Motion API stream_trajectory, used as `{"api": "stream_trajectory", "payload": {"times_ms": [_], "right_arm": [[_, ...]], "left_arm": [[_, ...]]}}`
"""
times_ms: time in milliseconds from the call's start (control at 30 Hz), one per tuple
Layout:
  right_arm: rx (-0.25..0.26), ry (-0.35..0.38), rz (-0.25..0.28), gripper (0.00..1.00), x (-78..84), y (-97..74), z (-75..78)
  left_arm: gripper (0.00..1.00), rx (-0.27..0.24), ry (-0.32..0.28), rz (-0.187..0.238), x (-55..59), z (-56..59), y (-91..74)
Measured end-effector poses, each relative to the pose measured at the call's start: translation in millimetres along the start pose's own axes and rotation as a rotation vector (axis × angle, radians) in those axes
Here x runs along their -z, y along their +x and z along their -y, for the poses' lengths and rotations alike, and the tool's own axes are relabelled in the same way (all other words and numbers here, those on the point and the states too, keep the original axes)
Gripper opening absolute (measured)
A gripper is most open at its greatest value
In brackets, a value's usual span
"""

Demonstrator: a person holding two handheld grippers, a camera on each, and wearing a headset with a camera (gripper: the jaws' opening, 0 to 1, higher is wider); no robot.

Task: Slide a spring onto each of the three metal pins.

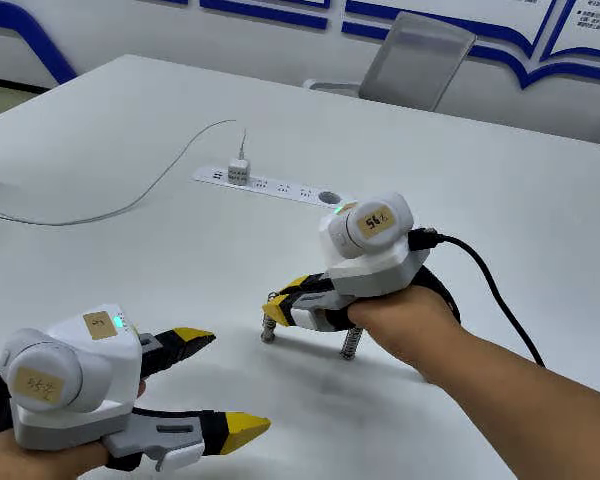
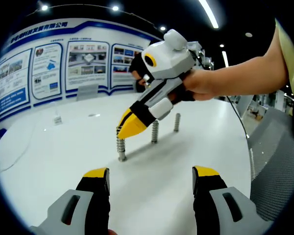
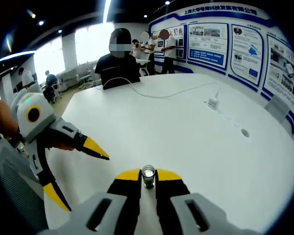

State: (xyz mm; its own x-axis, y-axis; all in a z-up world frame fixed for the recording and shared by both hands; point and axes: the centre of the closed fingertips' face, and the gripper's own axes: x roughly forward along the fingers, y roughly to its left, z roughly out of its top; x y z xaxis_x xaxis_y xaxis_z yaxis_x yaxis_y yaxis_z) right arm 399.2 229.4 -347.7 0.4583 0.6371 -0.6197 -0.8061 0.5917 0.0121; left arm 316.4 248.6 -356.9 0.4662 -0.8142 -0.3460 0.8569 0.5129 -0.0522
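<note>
**Spring (image 3: 148, 171) getting pinched by the right gripper (image 2: 125, 126)**

The spring is sitting on top of a metal pin (image 2: 121, 157) on the white table (image 1: 130, 150), with the right gripper's jaws squeezing it. The left gripper (image 1: 225, 380) is hanging wide open, around 7 o'clock from the pins in the head view.

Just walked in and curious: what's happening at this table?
A person is working with two handheld grippers at a white table. The right gripper is shut on a spring at the top of one upright pin. A second pin and a third pin stand beside it, seemingly with springs already on. The left gripper hangs open nearby, holding nothing.
</note>
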Motion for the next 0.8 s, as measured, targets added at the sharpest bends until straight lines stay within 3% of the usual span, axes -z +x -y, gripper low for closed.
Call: {"api": "stream_trajectory", "payload": {"times_ms": [800], "right_arm": [[-0.004,-0.001,-0.012,0.13,4.4,2.0,-3.7]], "left_arm": [[0.70,-0.004,-0.004,0.004,-0.5,-0.1,-0.5]]}}
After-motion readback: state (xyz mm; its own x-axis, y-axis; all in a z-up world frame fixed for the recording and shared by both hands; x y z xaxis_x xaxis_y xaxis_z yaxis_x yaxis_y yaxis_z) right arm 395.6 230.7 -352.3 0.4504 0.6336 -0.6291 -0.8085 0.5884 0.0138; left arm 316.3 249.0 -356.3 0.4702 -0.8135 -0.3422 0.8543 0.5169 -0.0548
